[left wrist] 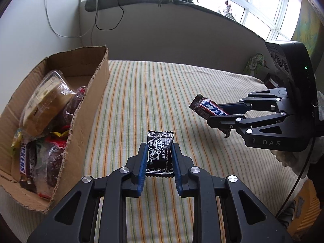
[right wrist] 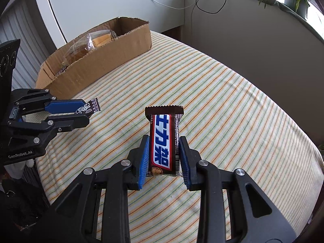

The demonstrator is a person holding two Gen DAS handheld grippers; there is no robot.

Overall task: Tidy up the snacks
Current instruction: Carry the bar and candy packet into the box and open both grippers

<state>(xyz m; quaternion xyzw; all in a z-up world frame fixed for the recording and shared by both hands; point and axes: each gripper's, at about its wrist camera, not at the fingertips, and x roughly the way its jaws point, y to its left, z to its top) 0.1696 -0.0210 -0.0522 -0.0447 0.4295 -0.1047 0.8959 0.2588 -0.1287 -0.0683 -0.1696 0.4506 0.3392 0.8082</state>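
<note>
Left gripper point(left wrist: 160, 158) pinches the candy point(left wrist: 160, 151); right gripper point(right wrist: 164, 154) clamps the chocolate bar point(right wrist: 164, 141). Carry both over the box point(left wrist: 89, 93) wall, release low.

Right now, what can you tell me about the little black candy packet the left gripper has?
The black candy packet is a small, shiny, pillow-shaped wrapper with zigzag-cut ends, white swirly drawings and Chinese writing. The left gripper is shut on it, its blue pads pressing both sides. The packet is held up above the striped cloth, not touching it, with one crimped end sticking out past the fingertips. It looks sealed.
</note>
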